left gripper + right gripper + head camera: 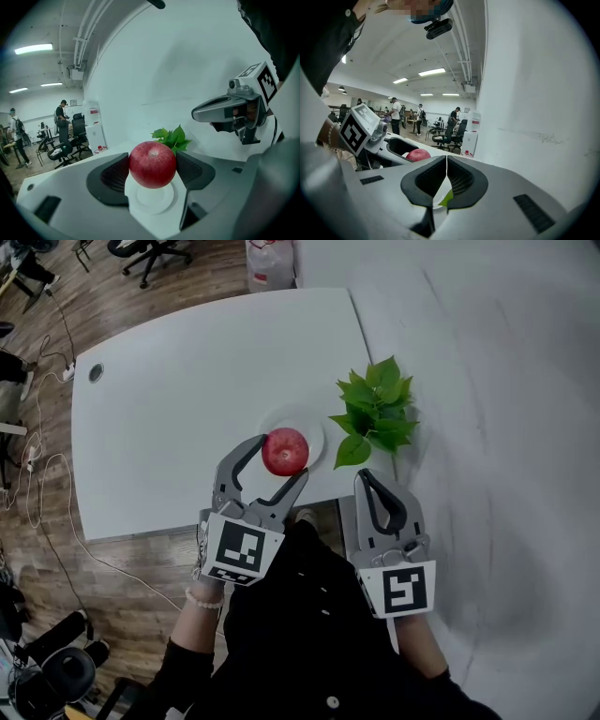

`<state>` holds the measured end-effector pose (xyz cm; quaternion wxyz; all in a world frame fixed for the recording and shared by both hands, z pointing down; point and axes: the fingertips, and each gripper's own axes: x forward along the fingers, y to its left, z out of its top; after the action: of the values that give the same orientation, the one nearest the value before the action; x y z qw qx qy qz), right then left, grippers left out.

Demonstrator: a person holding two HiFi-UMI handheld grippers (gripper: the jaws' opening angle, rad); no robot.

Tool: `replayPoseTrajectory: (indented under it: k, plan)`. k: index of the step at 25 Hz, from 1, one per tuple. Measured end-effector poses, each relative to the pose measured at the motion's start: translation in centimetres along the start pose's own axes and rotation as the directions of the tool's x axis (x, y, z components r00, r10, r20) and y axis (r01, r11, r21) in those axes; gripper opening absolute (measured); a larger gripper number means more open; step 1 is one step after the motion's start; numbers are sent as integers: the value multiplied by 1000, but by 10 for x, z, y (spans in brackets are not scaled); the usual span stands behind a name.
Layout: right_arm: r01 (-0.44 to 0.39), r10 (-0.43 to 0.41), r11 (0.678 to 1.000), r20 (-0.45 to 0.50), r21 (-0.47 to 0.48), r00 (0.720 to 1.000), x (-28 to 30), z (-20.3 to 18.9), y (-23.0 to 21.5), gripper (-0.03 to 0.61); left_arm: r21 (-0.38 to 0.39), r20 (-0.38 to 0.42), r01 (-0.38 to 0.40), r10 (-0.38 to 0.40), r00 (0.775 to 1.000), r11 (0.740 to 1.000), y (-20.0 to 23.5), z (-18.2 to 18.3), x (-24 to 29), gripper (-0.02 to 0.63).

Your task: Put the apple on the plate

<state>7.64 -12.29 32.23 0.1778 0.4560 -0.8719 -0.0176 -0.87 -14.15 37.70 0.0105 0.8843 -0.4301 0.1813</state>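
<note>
Placing step in hand, by the look of it.
- Grips apple [285, 451] with left gripper [277, 463], one pad pressed to each side, at centre of head view.
- Hangs it directly over white plate [317, 432]. Touching the plate or just clear of it: cannot tell.
- Holds right gripper [380, 486] lower right of centre, jaws pressed together on nothing, apart from plate.

Next move, judged:
- Calls for settling apple onto middle of plate, then parting jaws and backing off without a nudge.
- Round fruit, so likely to roll if let go off centre.

Surface and room:
- White table [169, 427] across middle of frame, plate near its front edge.
- Leafy green plant [375, 413] just right of plate.
- Plain white wall [506, 427] filling right side.
- Wood floor [122, 587] at left and bottom, with loose cables [47, 474].
- Office chairs [150, 254] at top left.
</note>
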Motion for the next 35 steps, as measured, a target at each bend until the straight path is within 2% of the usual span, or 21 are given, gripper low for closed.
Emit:
replayPoseTrajectory:
  k: [5,10,13,27,35]
  plan:
    - [10,-10,1000,-23,7,1000,0,-8,-3,43,-38,-34,8,-9,999,999,-3,-24,12,327]
    - [23,-23,1000,-40,17,999,0,-13,-6,43,-8,-19,37,-37,999,999,0,-16,26,327]
    - [30,-30,999,-44,18,999,-2,-14,-8,43,-39,-41,34,-36,999,999,-3,-31,31,327]
    - [28,-24,999,-100,39,995,-1,-36,-7,43,-68,-126,35,-44,991,997,1,-80,61,327]
    - [23,-17,999,-122,42,992,2,-46,-5,43,-43,-178,50,-57,982,998,-2,-106,79,327]
